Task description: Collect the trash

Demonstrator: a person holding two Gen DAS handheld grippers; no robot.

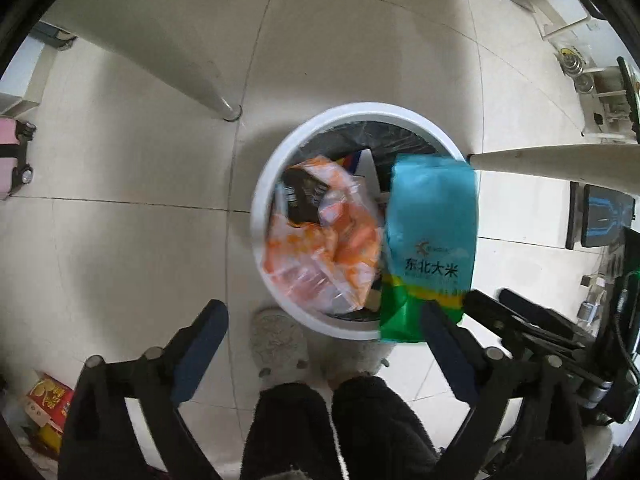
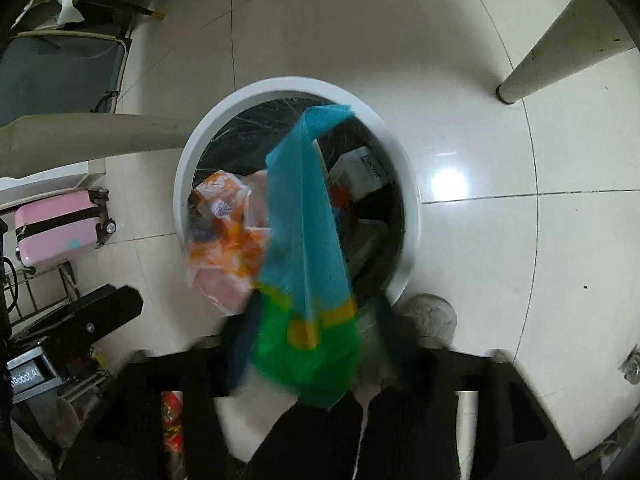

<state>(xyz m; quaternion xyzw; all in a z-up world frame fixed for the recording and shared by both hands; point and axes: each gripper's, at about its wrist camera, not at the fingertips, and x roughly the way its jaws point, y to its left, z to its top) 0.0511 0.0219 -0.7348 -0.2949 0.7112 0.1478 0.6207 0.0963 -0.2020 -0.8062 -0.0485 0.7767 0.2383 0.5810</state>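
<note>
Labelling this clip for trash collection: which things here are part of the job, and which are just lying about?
Job: white trash bin; orange plastic bag; blue-green rice bag; left gripper; right gripper.

Lying about: pink suitcase; red snack box; table leg.

White bin point(image 1: 272, 184) mouth blocked by orange wrapper point(image 1: 320, 248) and blue-green bag point(image 1: 432, 232), table legs point(image 1: 200, 84) flanking, floor point(image 1: 120, 240) left open

Motion blur smears the right gripper point(image 2: 312, 344), perhaps touching the rice bag point(image 2: 304, 240).

Black left tool point(image 1: 324, 320) with dark-blue finger pads point(image 1: 200, 344), silver pivot screws; person wears fuzzy black trousers point(image 1: 340, 428), grey slippers point(image 1: 278, 344).
</note>
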